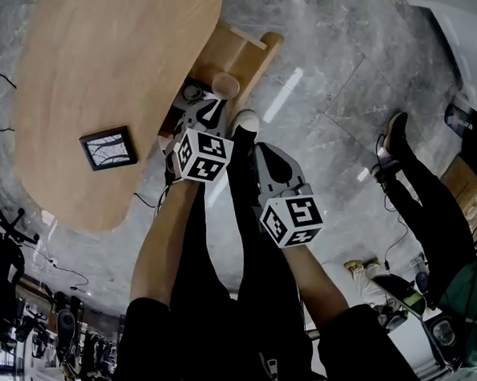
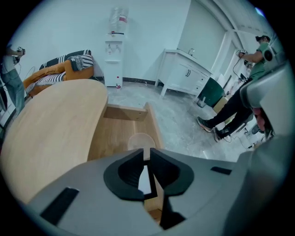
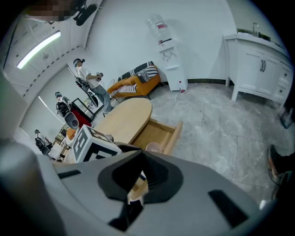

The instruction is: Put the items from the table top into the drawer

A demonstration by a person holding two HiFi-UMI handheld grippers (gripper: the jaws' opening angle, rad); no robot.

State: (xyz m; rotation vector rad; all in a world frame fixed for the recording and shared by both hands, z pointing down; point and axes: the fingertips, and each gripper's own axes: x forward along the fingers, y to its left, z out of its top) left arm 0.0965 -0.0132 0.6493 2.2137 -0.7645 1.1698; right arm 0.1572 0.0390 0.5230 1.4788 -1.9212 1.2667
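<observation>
Overhead, both pairs of jaws sit clenched, empty.
The left gripper (image 1: 210, 108) partly hides the drawer (image 1: 250, 54) holding a cup (image 1: 225, 84); the right gripper (image 1: 274, 161) hangs beside it.

Left gripper (image 1: 208, 113): jaws closed, empty, above the near end of the drawer (image 1: 245, 55).
Right gripper (image 1: 262, 150): jaws closed, empty, short of drawer.

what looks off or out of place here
Nothing looks spilled or broken. The one stray is a dark framed panel lying alone on the table, not yet in the open drawer, where a cup stands upright.
</observation>
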